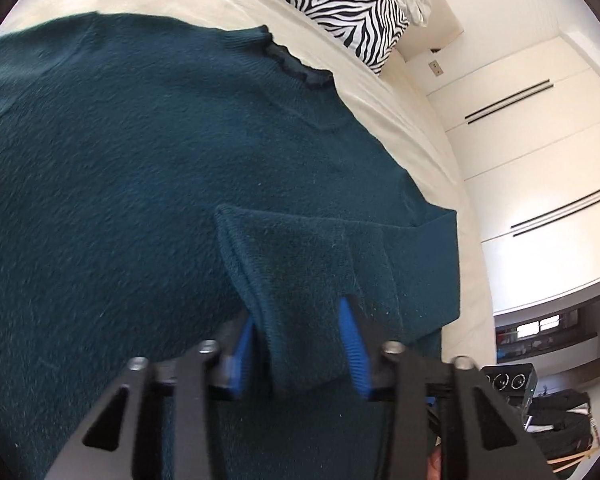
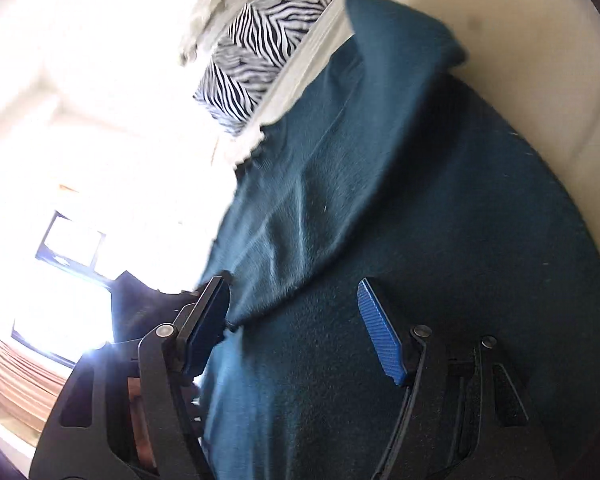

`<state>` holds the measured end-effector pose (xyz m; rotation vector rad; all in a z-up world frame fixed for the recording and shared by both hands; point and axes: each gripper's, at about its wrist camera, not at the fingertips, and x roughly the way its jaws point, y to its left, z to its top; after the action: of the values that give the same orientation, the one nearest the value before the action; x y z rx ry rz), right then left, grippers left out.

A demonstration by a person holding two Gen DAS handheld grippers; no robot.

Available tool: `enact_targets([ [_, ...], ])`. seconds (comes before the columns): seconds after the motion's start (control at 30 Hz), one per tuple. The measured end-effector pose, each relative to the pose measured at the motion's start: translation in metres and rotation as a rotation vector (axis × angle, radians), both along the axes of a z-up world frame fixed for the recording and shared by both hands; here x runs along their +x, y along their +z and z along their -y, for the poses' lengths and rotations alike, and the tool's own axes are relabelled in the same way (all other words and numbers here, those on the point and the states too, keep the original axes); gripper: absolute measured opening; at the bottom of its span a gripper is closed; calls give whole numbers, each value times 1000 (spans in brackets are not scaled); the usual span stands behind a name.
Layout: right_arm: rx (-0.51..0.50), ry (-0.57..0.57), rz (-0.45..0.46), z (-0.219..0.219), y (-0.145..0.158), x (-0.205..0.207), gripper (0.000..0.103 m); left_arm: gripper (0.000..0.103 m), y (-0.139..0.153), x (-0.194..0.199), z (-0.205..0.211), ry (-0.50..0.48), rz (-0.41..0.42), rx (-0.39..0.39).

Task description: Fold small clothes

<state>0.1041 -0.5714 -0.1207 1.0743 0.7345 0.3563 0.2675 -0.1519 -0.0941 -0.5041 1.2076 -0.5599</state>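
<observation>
The teal sweater [image 1: 140, 184] lies flat on the cream bed [image 1: 400, 120], collar toward the zebra-print pillow [image 1: 340, 4]. The left gripper [image 1: 300, 332] pinches a folded sleeve cuff between its blue pads. The right gripper [image 2: 296, 320] stands wide, over the fabric, gripping nothing.

My left gripper [image 1: 298, 328] angles downward, its blue pads [image 1: 354, 344] pinching a fold of the teal sweater [image 1: 140, 160]. My right gripper [image 2: 296, 324] is rolled sideways, jaws standing apart over the same sweater, gripping nothing.
</observation>
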Motion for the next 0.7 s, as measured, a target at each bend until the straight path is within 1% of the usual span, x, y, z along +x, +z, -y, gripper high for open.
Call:
enact_targets([
  [0.03,30,-7,17,3,-2,-6,64,18,2,2,2,-6,9,20],
  [0.07,53,-12,30,5,-5,-9,64,8,1,2,5,-16,14,19],
  [0.1,80,-18,45,8,-8,-10,64,8,3,3,6,-22,18,19],
  [0.17,137,-29,72,15,-14,-11,64,8,13,6,2,-16,56,18],
  [0.2,157,-32,80,21,-13,-23,64,8,19,8,-3,-8,76,16],
  [0.27,202,-39,107,26,-21,-25,63,8,30,11,-15,17,113,23],
  [0.33,227,-46,123,29,-24,-30,63,8,41,19,-30,49,153,33],
  [0.43,218,-47,124,27,-25,-29,63,8,50,31,-55,99,198,58],
  [0.47,214,-46,122,28,-23,-37,63,8,50,35,-61,112,205,67],
  [0.57,199,-52,99,28,-19,-46,63,8,39,47,-70,135,182,89],
  [0.63,183,-75,52,25,-16,-43,65,8,31,52,-72,139,178,108],
  [0.7,136,-89,-12,24,-10,-41,65,8,26,53,-76,147,177,105],
])
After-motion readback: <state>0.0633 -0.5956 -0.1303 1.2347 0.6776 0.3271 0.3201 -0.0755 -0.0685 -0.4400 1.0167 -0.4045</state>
